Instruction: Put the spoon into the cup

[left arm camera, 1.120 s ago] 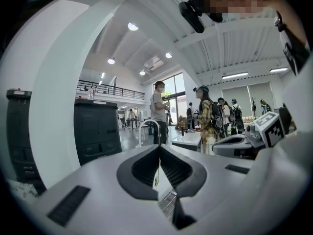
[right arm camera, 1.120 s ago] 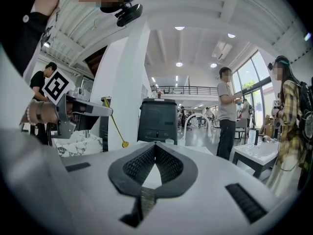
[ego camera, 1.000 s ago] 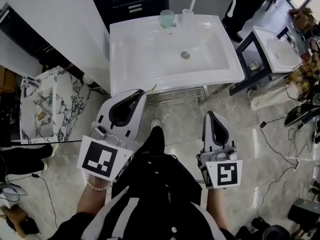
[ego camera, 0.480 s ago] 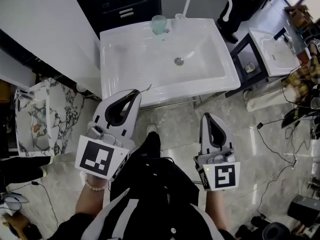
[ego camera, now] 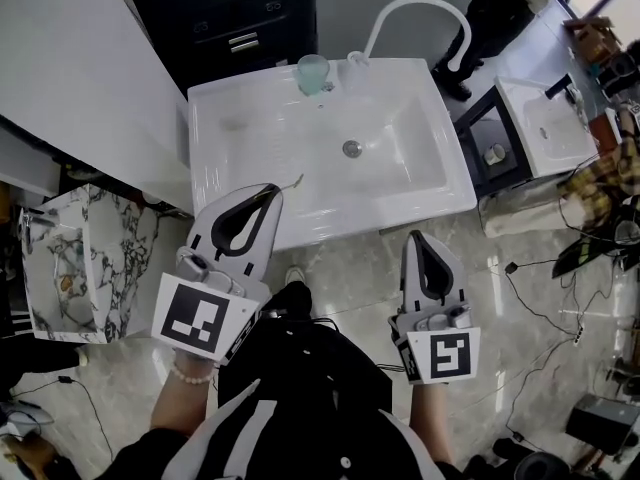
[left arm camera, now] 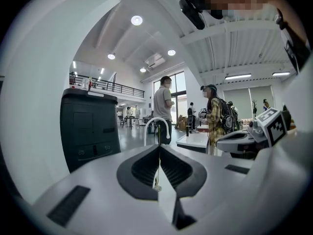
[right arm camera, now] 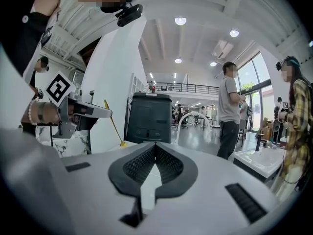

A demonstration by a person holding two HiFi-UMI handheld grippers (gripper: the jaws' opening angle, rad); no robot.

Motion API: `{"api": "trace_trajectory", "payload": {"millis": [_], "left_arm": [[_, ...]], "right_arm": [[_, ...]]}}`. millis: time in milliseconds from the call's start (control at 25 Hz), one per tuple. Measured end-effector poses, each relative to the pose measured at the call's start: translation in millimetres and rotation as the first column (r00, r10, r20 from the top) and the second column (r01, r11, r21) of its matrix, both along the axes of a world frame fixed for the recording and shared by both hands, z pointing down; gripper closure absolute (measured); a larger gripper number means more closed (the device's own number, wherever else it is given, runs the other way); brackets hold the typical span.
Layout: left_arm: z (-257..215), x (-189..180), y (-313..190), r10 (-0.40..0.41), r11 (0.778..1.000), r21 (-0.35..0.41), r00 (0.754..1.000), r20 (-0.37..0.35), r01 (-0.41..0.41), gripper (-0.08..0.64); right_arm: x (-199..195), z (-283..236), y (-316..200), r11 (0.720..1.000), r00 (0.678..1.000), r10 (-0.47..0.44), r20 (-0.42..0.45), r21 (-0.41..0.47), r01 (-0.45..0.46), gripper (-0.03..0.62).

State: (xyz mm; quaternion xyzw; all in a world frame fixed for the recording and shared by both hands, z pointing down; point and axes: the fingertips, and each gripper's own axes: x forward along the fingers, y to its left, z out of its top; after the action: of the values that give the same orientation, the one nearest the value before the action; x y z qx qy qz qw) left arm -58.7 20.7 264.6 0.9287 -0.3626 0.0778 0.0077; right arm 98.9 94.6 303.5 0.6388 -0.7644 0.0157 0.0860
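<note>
Head view
Left gripper: clenched on the spoon, tips over the near edge of the white sink.
Spoon: a thin stem sticking out past this gripper's tips, ahead and slightly to its right.
Cup: pale green, upright on the sink's back rim, well ahead of the left gripper and well apart from the spoon.
Faucet: a white arch just to the right of the cup, far ahead of both grippers.
Right gripper: jaws pressed together, over the floor short of the sink, level with the left one and well apart from it.

Left gripper view
Left gripper: jaws closed along one seam.
Spoon: a fine golden stem runs down that seam, pinched between the pads.
Right gripper: off to the right at about the same height.

Right gripper view
Right gripper: pads meet, with nothing between them.
Left gripper: off to the left, held by a hand.
Spoon: golden, slanting down from the left gripper's tips, bowl end lowest.
</note>
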Motion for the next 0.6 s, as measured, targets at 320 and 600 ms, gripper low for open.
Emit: {"api": "trace_trajectory", "payload": {"millis": [320, 600], "left_arm": [[-2, -3, -47, -0.009, 1.0, 0.001, 1.0, -0.009, 0.009, 0.554], [3, -15, -77, -0.019, 1.0, -0.004, 1.0, -0.02, 0.019, 0.554]], "right_arm": [[-9, -6, -51, 1.0, 1.0, -0.026, -0.013, 0.008, 0.026, 0.592], [-23, -4, -85, 0.999, 0.999, -0.044, -0.02, 0.005, 0.044, 0.592]]}}
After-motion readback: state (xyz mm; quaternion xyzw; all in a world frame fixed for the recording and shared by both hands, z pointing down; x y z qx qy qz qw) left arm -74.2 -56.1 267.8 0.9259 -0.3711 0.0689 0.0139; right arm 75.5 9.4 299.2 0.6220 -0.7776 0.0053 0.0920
